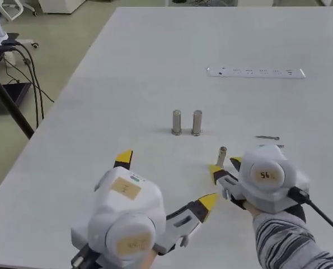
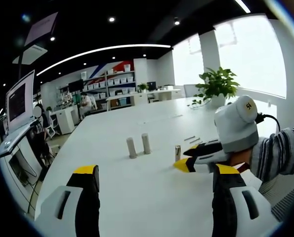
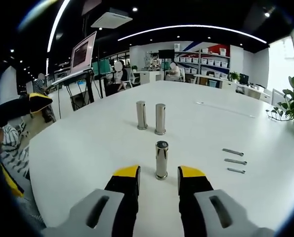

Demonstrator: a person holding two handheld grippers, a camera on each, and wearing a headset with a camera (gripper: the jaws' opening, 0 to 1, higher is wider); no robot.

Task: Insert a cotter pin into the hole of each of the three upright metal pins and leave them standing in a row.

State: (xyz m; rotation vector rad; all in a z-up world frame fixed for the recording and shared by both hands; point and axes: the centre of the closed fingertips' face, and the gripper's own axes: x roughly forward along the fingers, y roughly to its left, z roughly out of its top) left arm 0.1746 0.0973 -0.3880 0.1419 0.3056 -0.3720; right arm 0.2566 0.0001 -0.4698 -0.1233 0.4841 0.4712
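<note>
White desk carries everything; long power strip at the far side, well apart from the work; left tool low over the near desk, jaws spread wide and empty, same in the left gripper view; right tool reaches in from the right, jaws parted and standing either side of the near pin, gap visible on both sides in the right gripper view, so released, not clenched yet; two metal pins upright just beside each other further back; near pin upright, apart from that pair and out of line; cotter pins lie flat to the right, three of them, none fitted; pin holes too small to tell; pins likely stiff, smooth, slippery, easy to topple, best pinched low on the shank; cotter pins likely light and thin, awkward to lift off flat.
</note>
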